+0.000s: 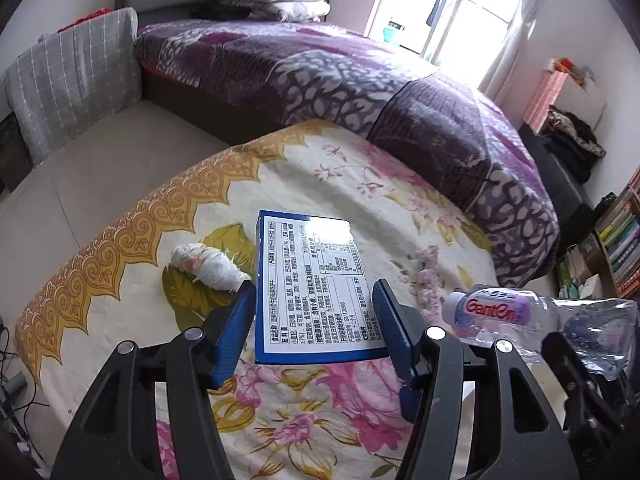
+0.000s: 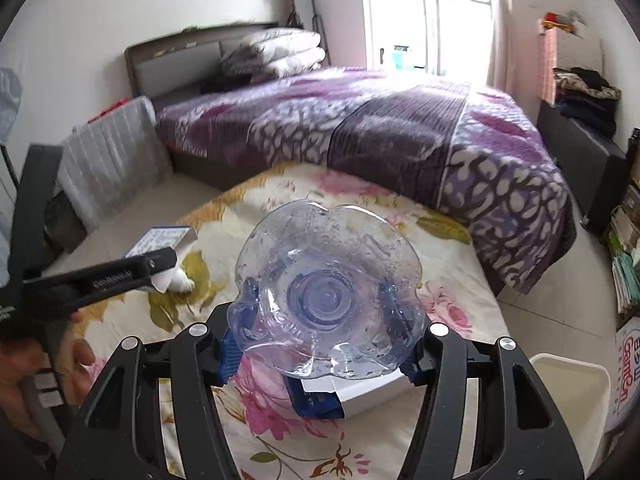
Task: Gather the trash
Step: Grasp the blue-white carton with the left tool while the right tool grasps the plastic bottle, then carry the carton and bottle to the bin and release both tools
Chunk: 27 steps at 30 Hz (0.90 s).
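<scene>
You have a piece of trash in each hand. Your left gripper [image 1: 316,324] is clamped across the short sides of the blue-and-white box [image 1: 316,284], which sticks out ahead of the fingers with its printed label facing up, apparently lifted off the flowered blanket [image 1: 360,184]. Your right gripper [image 2: 320,332] is clamped on the crushed clear bottle [image 2: 326,300]; its base faces the camera and its capped neck points off to the left in the left wrist view.

The likely step is carrying both loads to a bin. The white bin [image 2: 568,392] sits low on your right, just beside the blanket's edge, so the bottle probably goes first. Keep the squeeze steady: the thin plastic is already dented and may flex or slip if you twist it. Swing the right hand over the bin's mouth, tip the bottle downward, and only then let the fingers part.

Hold the box level and clear of the bottle while you do that; the two grippers are near each other and could knock. Bring the box over afterwards, tilting it end-down so it drops in rather than bridging the rim.

A wad of white tissue [image 1: 208,268] lies on the blanket just left of the box, and a second white box [image 2: 372,392] rests under the bottle. Both look like later pickups.
</scene>
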Available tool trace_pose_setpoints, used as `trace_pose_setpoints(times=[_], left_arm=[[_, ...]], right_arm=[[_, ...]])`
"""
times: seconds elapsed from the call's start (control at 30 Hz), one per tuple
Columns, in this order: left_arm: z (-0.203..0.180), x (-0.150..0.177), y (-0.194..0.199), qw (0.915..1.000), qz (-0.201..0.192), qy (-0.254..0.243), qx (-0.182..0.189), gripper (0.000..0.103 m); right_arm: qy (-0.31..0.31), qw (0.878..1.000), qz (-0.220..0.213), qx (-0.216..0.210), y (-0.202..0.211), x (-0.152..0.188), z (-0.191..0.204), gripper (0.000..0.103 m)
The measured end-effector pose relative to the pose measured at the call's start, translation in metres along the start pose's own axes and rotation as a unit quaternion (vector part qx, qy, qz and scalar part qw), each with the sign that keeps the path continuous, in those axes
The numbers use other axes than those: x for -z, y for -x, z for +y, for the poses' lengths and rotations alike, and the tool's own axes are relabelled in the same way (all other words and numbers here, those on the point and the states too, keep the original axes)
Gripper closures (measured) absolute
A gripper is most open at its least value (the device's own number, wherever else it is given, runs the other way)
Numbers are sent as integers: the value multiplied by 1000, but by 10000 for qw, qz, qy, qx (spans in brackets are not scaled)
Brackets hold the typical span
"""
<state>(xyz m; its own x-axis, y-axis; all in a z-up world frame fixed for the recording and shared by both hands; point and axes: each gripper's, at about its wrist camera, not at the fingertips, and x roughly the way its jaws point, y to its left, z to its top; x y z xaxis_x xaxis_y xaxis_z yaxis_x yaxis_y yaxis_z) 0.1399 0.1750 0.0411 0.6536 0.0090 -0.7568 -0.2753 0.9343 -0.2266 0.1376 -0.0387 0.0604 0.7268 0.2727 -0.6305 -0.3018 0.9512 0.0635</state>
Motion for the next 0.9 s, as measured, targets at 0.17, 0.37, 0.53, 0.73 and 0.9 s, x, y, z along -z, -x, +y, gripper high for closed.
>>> trace_pose_setpoints(times=[0.17,0.37,0.53,0.73,0.9], left_arm=[[-12,2,12,9997,-207,-149,37,44],[-20,7,16,9993,-270,-241,78,44],[-30,14,16,9989,-252,-387,89,44],[-45,22,14,9984,-218,-514,120,44],[-61,25,15,9975,-247,-632,178,44]], right_arm=[[-286,9993,-175,156,24,1,-13,46],[-640,9974,-172,275,42,9,-32,46],[-886,9953,-194,343,55,22,-52,46],[-1128,9925,-164,450,60,36,-72,46],[-1293,9898,-224,547,69,43,-91,46]])
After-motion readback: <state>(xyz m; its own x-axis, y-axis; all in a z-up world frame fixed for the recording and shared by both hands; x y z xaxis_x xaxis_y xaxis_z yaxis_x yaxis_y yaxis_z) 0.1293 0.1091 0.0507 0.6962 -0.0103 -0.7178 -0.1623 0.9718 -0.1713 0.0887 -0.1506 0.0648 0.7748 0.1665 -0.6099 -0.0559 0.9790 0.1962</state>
